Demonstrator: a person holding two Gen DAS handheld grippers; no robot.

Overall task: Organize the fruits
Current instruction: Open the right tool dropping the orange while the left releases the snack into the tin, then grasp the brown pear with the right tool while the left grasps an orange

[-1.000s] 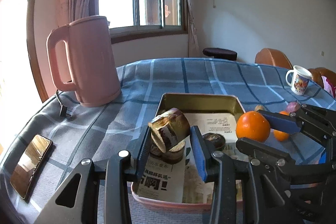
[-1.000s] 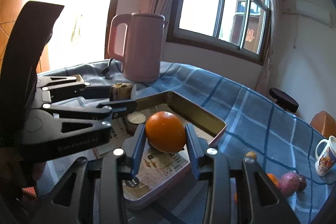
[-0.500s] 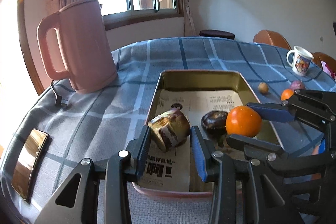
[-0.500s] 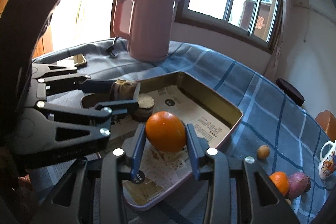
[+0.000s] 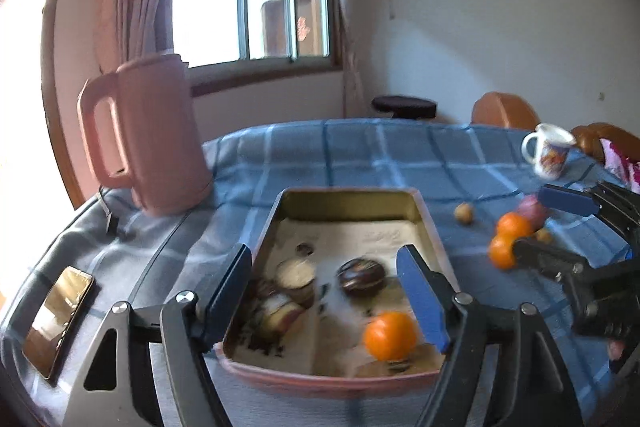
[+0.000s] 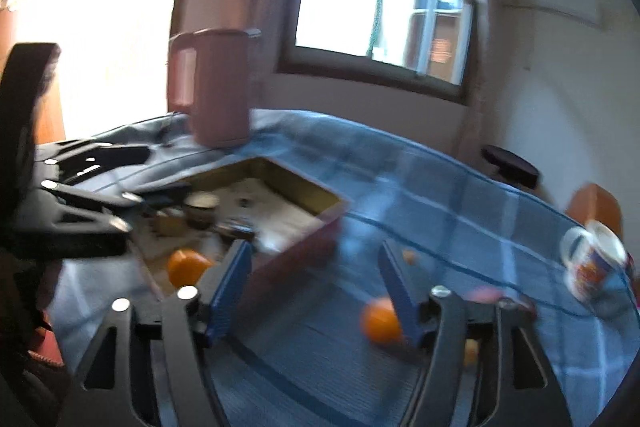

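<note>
Orange fruit [image 5: 390, 335] lies loose at 5 o'clock in the tray [image 5: 348, 197], freshly dropped as my right gripper [image 6: 316, 291] spread its fingers; the brown piece [image 5: 280, 311] sits at 7 o'clock, let go by my left gripper [image 5: 324, 295]. Both finger pairs have just opened and stand apart, empty. Farther, at 2 o'clock on the counter [image 5: 360, 155], 2 more oranges [image 5: 508, 239] wait, so more trips are likely needed.
</note>
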